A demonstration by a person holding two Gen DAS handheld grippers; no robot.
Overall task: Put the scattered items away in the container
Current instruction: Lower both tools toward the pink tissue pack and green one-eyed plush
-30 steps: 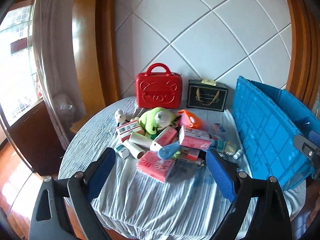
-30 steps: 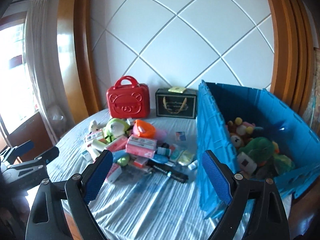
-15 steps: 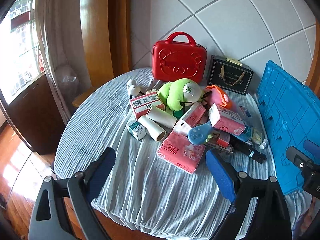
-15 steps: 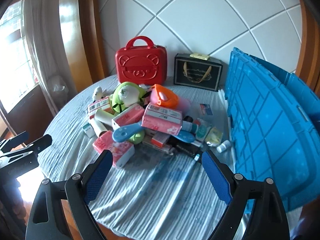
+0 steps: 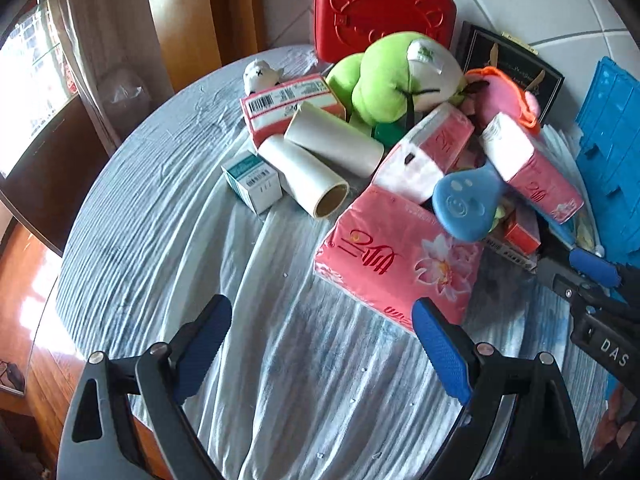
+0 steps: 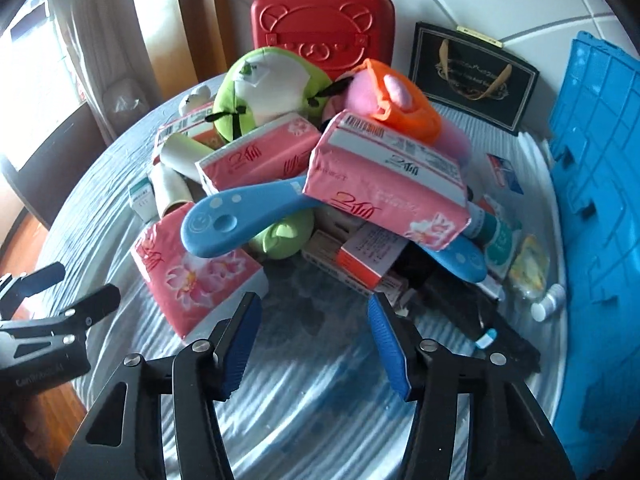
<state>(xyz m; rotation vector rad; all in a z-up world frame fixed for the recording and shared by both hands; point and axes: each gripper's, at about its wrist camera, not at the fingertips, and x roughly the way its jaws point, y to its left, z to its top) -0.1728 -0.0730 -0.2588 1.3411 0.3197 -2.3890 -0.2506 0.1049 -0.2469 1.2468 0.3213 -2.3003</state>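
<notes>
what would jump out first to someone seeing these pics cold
The heap of clutter mid-table: a green plush on top at the back, pink tissue packs piled in front of it, a blue brush poking out toward the camera. Behind stands a red case against the wall, and the blue crate fills the right edge. Both grippers hang empty before the heap, the left gripper wide, the right gripper just narrowed.

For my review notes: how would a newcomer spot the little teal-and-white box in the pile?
Start at the red case standing at the far edge of the round table, then come forward past the green plush toy to the two white rolls. The small box sits against the nearer roll on the pile's left fringe. It is the only teal-and-white carton; the packs around it are pink.
</notes>
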